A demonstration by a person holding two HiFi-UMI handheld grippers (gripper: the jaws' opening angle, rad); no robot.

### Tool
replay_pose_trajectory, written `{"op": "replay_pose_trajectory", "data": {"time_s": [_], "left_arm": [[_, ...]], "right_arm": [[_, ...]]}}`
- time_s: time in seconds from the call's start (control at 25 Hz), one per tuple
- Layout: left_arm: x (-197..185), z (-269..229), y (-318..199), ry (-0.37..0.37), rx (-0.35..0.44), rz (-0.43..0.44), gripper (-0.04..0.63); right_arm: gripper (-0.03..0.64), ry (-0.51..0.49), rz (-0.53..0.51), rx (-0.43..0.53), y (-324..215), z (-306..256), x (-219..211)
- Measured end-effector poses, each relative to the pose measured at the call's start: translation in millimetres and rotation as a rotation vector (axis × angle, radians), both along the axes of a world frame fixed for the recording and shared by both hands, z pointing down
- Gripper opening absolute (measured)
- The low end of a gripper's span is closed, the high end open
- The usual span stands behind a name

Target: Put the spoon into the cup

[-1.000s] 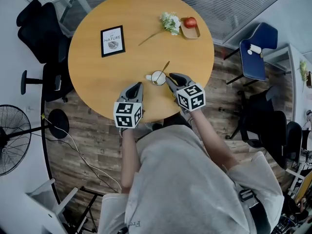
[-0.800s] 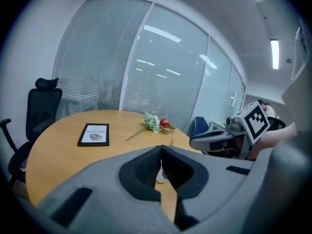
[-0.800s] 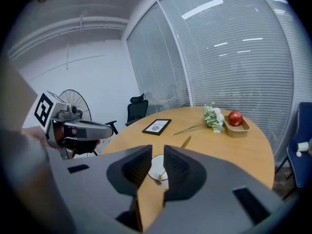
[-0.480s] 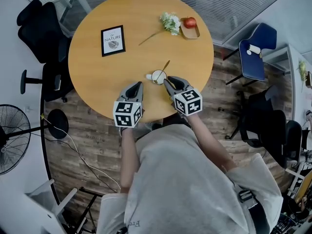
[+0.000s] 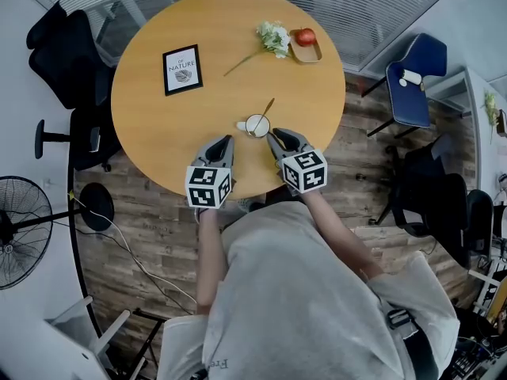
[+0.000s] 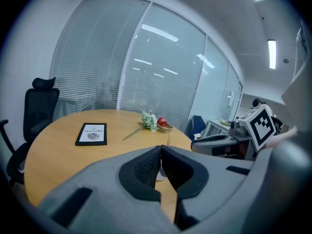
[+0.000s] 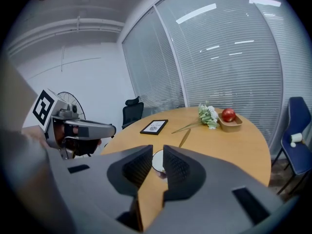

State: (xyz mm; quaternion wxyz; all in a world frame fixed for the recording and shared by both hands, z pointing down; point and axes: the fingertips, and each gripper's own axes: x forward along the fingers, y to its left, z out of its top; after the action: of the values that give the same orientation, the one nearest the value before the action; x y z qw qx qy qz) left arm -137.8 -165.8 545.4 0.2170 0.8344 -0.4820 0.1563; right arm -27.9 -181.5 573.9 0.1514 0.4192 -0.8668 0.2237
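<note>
A small white cup (image 5: 257, 125) stands on the round wooden table (image 5: 158, 125), near its front edge. The wooden spoon (image 5: 268, 108) leans in the cup, its handle pointing up and to the far right. My left gripper (image 5: 228, 138) hovers just left of the cup with its jaws touching, nothing between them. My right gripper (image 5: 273, 134) sits close on the cup's right, jaws a little apart and empty. In the right gripper view the cup (image 7: 158, 161) shows through the gap and the spoon (image 7: 184, 138) rises behind it. In the left gripper view the spoon (image 6: 168, 139) stands above the jaws.
A framed picture (image 5: 182, 69) lies at the table's far left. White flowers (image 5: 275, 36) and a small tray with a red apple (image 5: 306, 44) sit at the far right. Black office chairs (image 5: 67, 54), a blue chair (image 5: 416, 77) and a fan (image 5: 16, 228) ring the table.
My right gripper has drawn back a little from the cup toward the person. The spoon stays in the cup. The left gripper has barely moved.
</note>
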Motion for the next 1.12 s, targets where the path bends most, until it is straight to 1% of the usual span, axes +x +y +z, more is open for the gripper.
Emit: {"op": "replay_pose_trajectory", "data": {"time_s": [0.12,0.44,0.88,1.12], "left_arm": [[1.1,1.4,1.7,0.005,-0.002,0.002,0.009],[8.9,2.5,5.6,0.005,-0.003,0.021,0.009],[4.6,6.5,8.8,-0.002,-0.013,0.019,0.009],[-1.8,8.0,8.9,0.001,-0.016,0.008,0.009]], "right_arm": [[0.06,-0.018,0.014,-0.017,3.8,2.9,1.0],[0.054,-0.008,0.032,-0.001,8.6,1.1,6.9],[-0.002,-0.024,0.012,0.007,11.6,-0.2,-1.3],[-0.002,-0.028,-0.022,0.006,13.0,0.0,-13.0]]}}
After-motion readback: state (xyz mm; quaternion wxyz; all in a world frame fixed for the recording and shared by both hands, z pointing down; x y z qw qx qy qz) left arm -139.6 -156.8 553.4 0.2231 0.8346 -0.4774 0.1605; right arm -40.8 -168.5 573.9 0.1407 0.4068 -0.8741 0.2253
